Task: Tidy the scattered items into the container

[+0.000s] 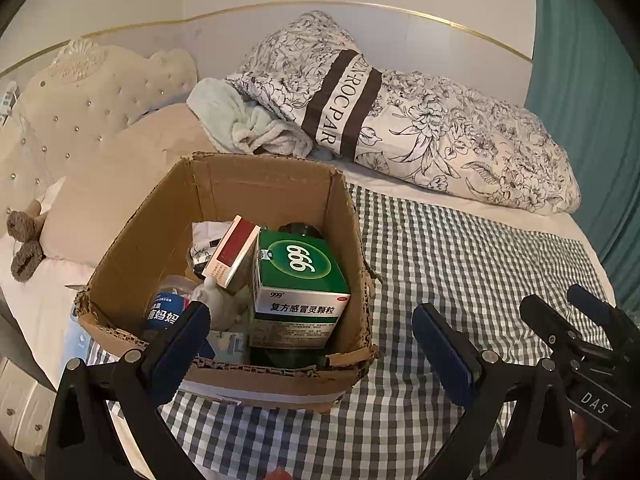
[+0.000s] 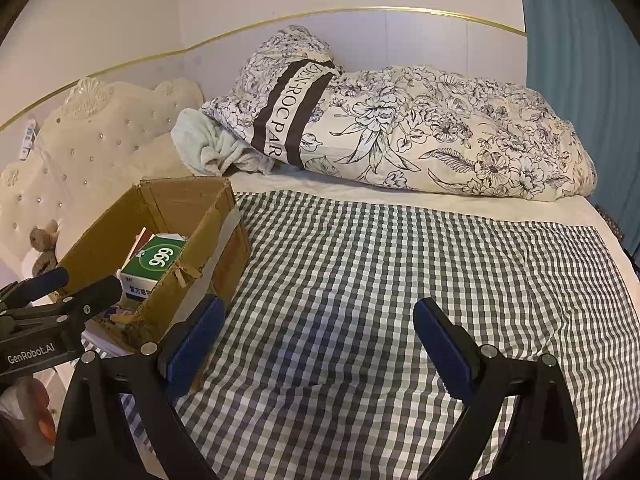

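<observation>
Cardboard box (image 1: pixel 224 208), green "999" carton (image 1: pixel 298 280), "GEN-ROCPAR" quilt (image 2: pixel 400 128), "GenRobot.AI" left hand-held gripper (image 1: pixel 312 332)

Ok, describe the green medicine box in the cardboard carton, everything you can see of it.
The green medicine box is printed card: a green face with a white "999" in a ring, seen upside down, and a white band of Chinese text under a small "999" logo. It is closed, undamaged as far as shown, and stands tilted inside the cardboard carton near its right wall. A red-and-white box leans against its left side, and a dark round object shows behind it. Neither claw touches it.
</observation>
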`<state>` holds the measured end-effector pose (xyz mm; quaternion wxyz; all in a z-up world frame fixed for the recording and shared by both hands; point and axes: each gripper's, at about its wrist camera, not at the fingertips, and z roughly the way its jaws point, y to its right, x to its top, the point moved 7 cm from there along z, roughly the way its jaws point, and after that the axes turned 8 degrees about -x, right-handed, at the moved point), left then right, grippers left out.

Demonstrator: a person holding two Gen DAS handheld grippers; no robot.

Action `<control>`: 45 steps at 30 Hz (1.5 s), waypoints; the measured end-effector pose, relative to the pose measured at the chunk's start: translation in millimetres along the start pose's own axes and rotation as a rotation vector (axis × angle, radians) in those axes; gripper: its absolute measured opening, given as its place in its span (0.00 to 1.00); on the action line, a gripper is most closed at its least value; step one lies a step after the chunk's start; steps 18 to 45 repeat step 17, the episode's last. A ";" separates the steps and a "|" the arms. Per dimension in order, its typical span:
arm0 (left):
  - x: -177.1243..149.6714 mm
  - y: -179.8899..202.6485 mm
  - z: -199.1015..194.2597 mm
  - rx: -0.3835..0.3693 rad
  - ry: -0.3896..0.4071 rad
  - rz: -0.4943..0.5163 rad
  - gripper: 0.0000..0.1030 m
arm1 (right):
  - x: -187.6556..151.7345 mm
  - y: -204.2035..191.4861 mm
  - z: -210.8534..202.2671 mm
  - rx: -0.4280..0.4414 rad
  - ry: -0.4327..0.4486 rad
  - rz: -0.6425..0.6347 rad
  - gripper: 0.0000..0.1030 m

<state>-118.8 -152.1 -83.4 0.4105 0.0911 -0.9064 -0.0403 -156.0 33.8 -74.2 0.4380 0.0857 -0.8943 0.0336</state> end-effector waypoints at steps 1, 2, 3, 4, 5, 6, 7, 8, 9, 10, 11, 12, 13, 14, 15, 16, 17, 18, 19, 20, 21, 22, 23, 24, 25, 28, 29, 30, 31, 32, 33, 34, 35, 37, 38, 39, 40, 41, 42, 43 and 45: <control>0.1 0.3 -0.2 0.002 0.001 0.002 1.00 | -0.2 0.2 0.2 0.001 -0.001 0.001 0.93; 0.1 0.4 -0.2 0.003 0.001 0.003 1.00 | -0.2 0.5 0.5 0.002 -0.003 0.001 0.93; 0.1 0.5 -0.2 0.003 0.000 0.002 1.00 | -0.1 0.6 0.8 0.001 -0.004 0.001 0.93; 0.0 0.4 -0.2 0.002 -0.001 0.001 1.00 | -0.1 0.8 1.0 0.001 -0.005 0.001 0.93; -0.2 0.3 -0.2 0.000 -0.003 -0.001 1.00 | -0.1 1.0 1.2 0.001 -0.006 0.000 0.93; -0.4 0.3 -0.1 0.000 -0.004 -0.002 1.00 | -0.2 1.2 1.3 0.001 -0.007 0.000 0.93; -0.6 0.3 -0.2 0.001 -0.004 -0.003 1.00 | -0.3 1.2 1.2 0.001 -0.007 -0.001 0.93; -0.6 0.0 -0.1 0.003 -0.003 -0.002 1.00 | -0.4 1.0 1.1 0.002 -0.008 -0.002 0.93; -0.6 -0.2 0.0 0.004 -0.003 -0.001 1.00 | -0.8 0.7 1.1 0.001 -0.008 -0.003 0.93; -0.7 -0.1 0.1 -0.001 -0.003 -0.003 1.00 | -1.2 0.5 1.2 0.001 -0.009 -0.003 0.93; -0.7 0.2 0.5 -0.010 -0.004 -0.008 1.00 | -1.6 0.4 1.5 0.002 -0.011 -0.002 0.93; -0.7 0.2 0.8 -0.021 -0.005 -0.016 1.00 | -2.1 0.1 2.2 0.005 -0.014 -0.001 0.93; -0.7 0.2 0.6 -0.027 -0.003 -0.023 1.00 | -2.8 -0.8 2.9 0.007 -0.018 0.000 0.93; -0.7 -0.2 -0.1 -0.028 0.003 -0.028 1.00 | -3.5 -1.6 3.6 0.007 -0.020 0.000 0.93; -0.6 -0.6 -0.8 -0.026 0.009 -0.030 1.00 | -3.8 -1.8 4.2 0.005 -0.021 -0.001 0.93; -0.6 -0.5 -1.2 -0.019 0.012 -0.026 1.00 | -3.8 -2.2 4.8 0.003 -0.022 -0.002 0.93; -0.5 -0.5 -1.5 -0.007 0.013 -0.019 1.00 | -3.7 -2.3 5.2 0.003 -0.023 -0.002 0.93; -0.5 -0.5 -1.5 -0.007 0.013 -0.019 1.00 | -3.7 -2.3 5.2 0.003 -0.023 -0.002 0.93; -0.5 -0.5 -1.5 -0.007 0.013 -0.019 1.00 | -3.7 -2.3 5.2 0.003 -0.023 -0.002 0.93; -0.5 -0.5 -1.5 -0.007 0.013 -0.019 1.00 | -3.7 -2.3 5.2 0.003 -0.023 -0.002 0.93; -0.5 -0.5 -1.5 -0.007 0.013 -0.019 1.00 | -3.7 -2.3 5.2 0.003 -0.023 -0.002 0.93; -0.5 -0.5 -1.5 -0.007 0.013 -0.019 1.00 | -3.7 -2.3 5.2 0.003 -0.023 -0.002 0.93; -0.5 -0.5 -1.5 -0.007 0.013 -0.019 1.00 | -3.7 -2.3 5.2 0.003 -0.023 -0.002 0.93; -0.5 -0.5 -1.5 -0.007 0.013 -0.019 1.00 | -3.7 -2.3 5.2 0.003 -0.023 -0.002 0.93; -0.5 -0.5 -1.5 -0.007 0.013 -0.019 1.00 | -3.7 -2.3 5.2 0.003 -0.023 -0.002 0.93; -0.5 -0.5 -1.5 -0.007 0.013 -0.019 1.00 | -3.7 -2.3 5.2 0.003 -0.023 -0.002 0.93; -0.5 -0.5 -1.5 -0.007 0.013 -0.019 1.00 | -3.7 -2.3 5.2 0.003 -0.023 -0.002 0.93; -0.5 -0.5 -1.5 -0.007 0.013 -0.019 1.00 | -3.7 -2.3 5.2 0.003 -0.023 -0.002 0.93; -0.5 -0.5 -1.5 -0.007 0.013 -0.019 1.00 | -3.7 -2.3 5.2 0.003 -0.023 -0.002 0.93; -0.5 -0.5 -1.5 -0.007 0.013 -0.019 1.00 | -3.7 -2.3 5.2 0.003 -0.023 -0.002 0.93; -0.5 -0.5 -1.5 -0.007 0.013 -0.019 1.00 | -3.7 -2.3 5.2 0.003 -0.023 -0.002 0.93; -0.5 -0.5 -1.5 -0.007 0.013 -0.019 1.00 | -3.7 -2.3 5.2 0.003 -0.023 -0.002 0.93; -0.5 -0.5 -1.5 -0.007 0.013 -0.019 1.00 | -3.7 -2.3 5.2 0.003 -0.023 -0.002 0.93; -0.5 -0.5 -1.5 -0.007 0.013 -0.019 1.00 | -3.7 -2.3 5.2 0.003 -0.023 -0.002 0.93; -0.5 -0.5 -1.5 -0.007 0.013 -0.019 1.00 | -3.7 -2.3 5.2 0.003 -0.023 -0.002 0.93; -0.5 -0.5 -1.5 -0.007 0.013 -0.019 1.00 | -3.7 -2.3 5.2 0.003 -0.023 -0.002 0.93; -0.5 -0.5 -1.5 -0.007 0.013 -0.019 1.00 | -3.7 -2.3 5.2 0.003 -0.023 -0.002 0.93; -0.5 -0.5 -1.5 -0.007 0.013 -0.019 1.00 | -3.7 -2.3 5.2 0.003 -0.023 -0.002 0.93; -0.5 -0.5 -1.5 -0.007 0.013 -0.019 1.00 | -3.7 -2.3 5.2 0.003 -0.023 -0.002 0.93; -0.5 -0.5 -1.5 -0.007 0.013 -0.019 1.00 | -3.7 -2.3 5.2 0.003 -0.023 -0.002 0.93; -0.5 -0.5 -1.5 -0.007 0.013 -0.019 1.00 | -3.7 -2.3 5.2 0.003 -0.023 -0.002 0.93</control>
